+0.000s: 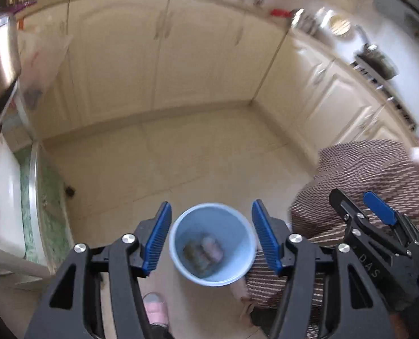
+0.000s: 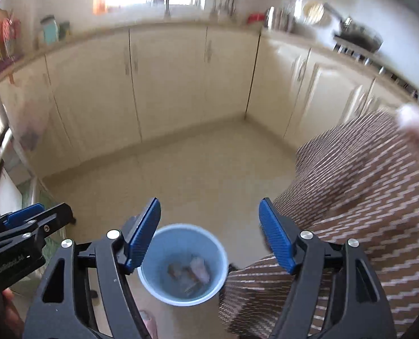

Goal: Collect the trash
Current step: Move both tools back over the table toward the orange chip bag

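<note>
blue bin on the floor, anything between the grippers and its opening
Nothing visible does. The blue bin sits open-topped on the floor below both the left gripper and the right gripper, whose jaws are open and empty. A few pieces of trash lie at the bottom. The brown patterned cloth is beside it.

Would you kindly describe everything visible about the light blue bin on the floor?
The light blue bin is round, smooth and plastic-looking, tapering towards its base. It stands upright and open-topped on the pale tiled floor, beside brown patterned fabric. A few blurred pieces of trash, brownish and pinkish, lie at its bottom. Neither gripper touches it.
</note>
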